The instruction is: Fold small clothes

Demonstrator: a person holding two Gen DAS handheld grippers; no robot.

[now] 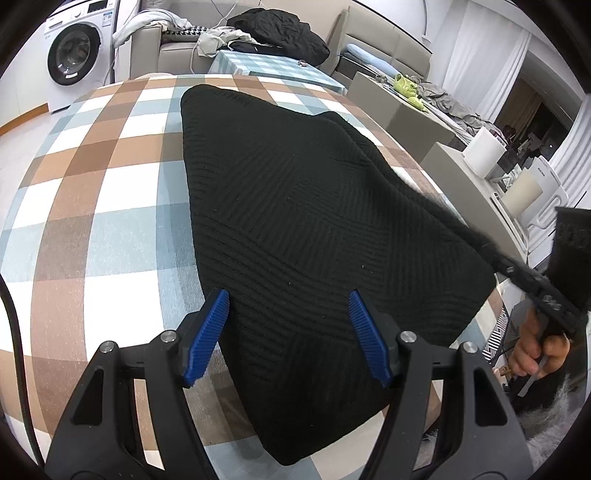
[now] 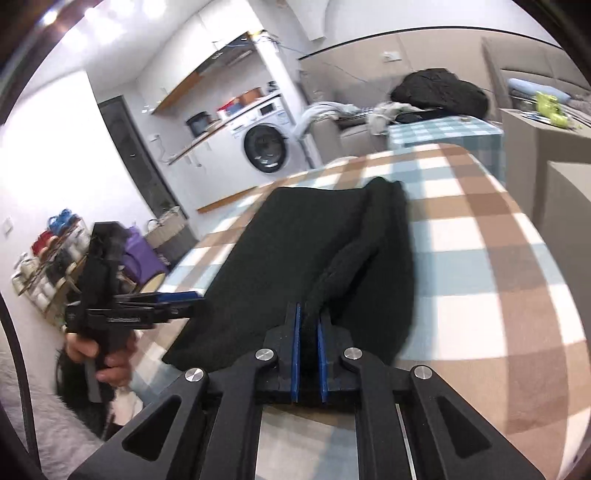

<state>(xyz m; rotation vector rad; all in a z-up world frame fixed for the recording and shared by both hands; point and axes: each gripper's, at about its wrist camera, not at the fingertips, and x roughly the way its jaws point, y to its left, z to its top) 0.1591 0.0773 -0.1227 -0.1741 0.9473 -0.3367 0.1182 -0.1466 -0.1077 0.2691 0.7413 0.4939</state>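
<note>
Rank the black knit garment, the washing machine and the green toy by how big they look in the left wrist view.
1. black knit garment, by far the largest, though nearest the camera
2. washing machine
3. green toy, smallest; it is also far off

A white front-loading washing machine (image 1: 79, 51) stands against the far wall. Nearby, a beige sofa (image 1: 173, 51) carries a crumpled black jacket (image 1: 284, 33). A brown, white and pale-blue checked cloth (image 1: 103, 206) covers the worktop. A green toy figure (image 1: 406, 86) sits on a grey cabinet.

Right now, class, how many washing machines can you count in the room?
1: the washing machine stands against the far wall, beyond the checked table. Others may be hidden.
</note>
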